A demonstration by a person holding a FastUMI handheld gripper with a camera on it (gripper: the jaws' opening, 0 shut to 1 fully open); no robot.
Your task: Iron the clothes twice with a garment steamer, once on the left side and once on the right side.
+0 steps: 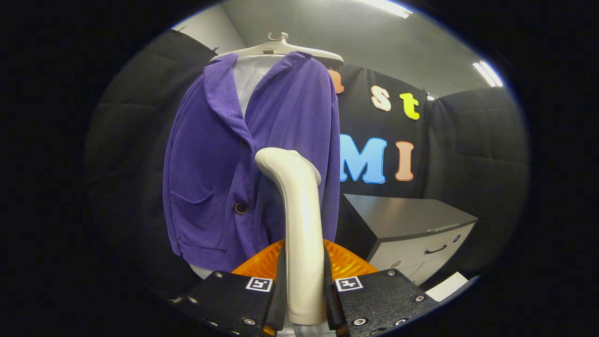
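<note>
tongs (304, 299) clamping steamer (299, 224), base hidden

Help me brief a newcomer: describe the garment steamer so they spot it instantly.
Start at the purple jacket on its hanger. In front of it rises the garment steamer, clamped between the tool's fingers: a glossy cream handle with a bent head.

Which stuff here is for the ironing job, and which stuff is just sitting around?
For the job:
- garment steamer, clamped between both fingers of the gripper
- purple jacket, beyond the fingers
- hanger holding the jacket up

Just sitting around:
- grey cabinet beside the jacket
- orange thing behind the steamer; I cannot tell what it is
</note>
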